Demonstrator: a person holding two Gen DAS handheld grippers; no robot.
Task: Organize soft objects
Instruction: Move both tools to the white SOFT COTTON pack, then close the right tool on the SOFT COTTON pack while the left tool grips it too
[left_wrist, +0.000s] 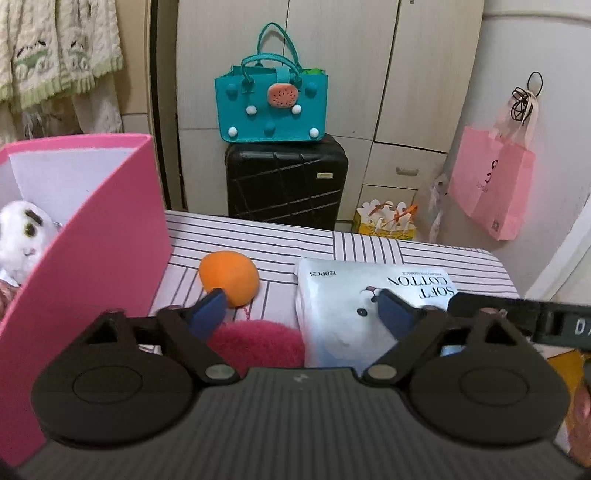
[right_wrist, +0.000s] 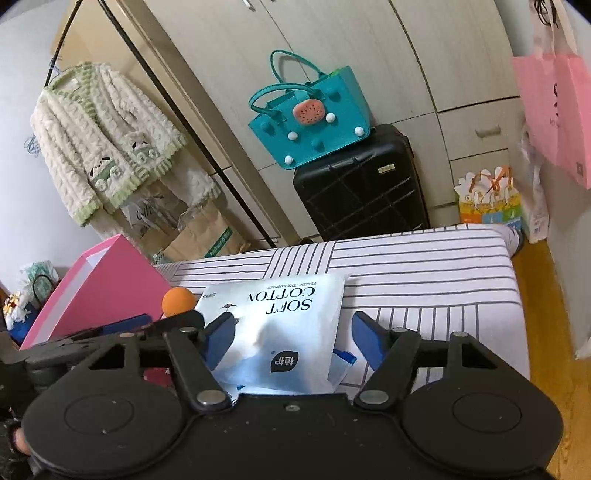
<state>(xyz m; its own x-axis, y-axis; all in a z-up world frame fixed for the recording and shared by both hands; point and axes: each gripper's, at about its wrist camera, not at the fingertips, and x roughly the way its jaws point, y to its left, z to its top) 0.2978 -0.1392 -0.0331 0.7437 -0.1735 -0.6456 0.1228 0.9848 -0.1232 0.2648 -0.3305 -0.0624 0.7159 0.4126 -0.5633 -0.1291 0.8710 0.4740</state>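
Since both tools have their jaws spread and hold nothing, the step in hand looks like picking the next soft item for the pink box.

Left gripper (left_wrist: 301, 310) hovers over the fuzzy pink pom (left_wrist: 255, 341), nearest item, just in front of its fingers. Orange ball (left_wrist: 229, 277) sits beyond it, beside the pink box (left_wrist: 99, 251) wall. Best bet: descend straight onto the pom, close gently, since it will compress, then lift clear of the box rim before swinging left. White plush (left_wrist: 22, 236) is already inside, so drop beside it.

Right gripper (right_wrist: 291, 338) straddles the soft cotton pack (right_wrist: 280, 325), which lies flat on the striped bedsheet (right_wrist: 424, 273). The pack is wide and slippery-looking; pinching a short edge should hold better than the middle.

Risk: the two tools are close together, so move one at a time.

Beyond the bed: black suitcase (left_wrist: 286, 184) with teal bag (left_wrist: 271, 105) on top.
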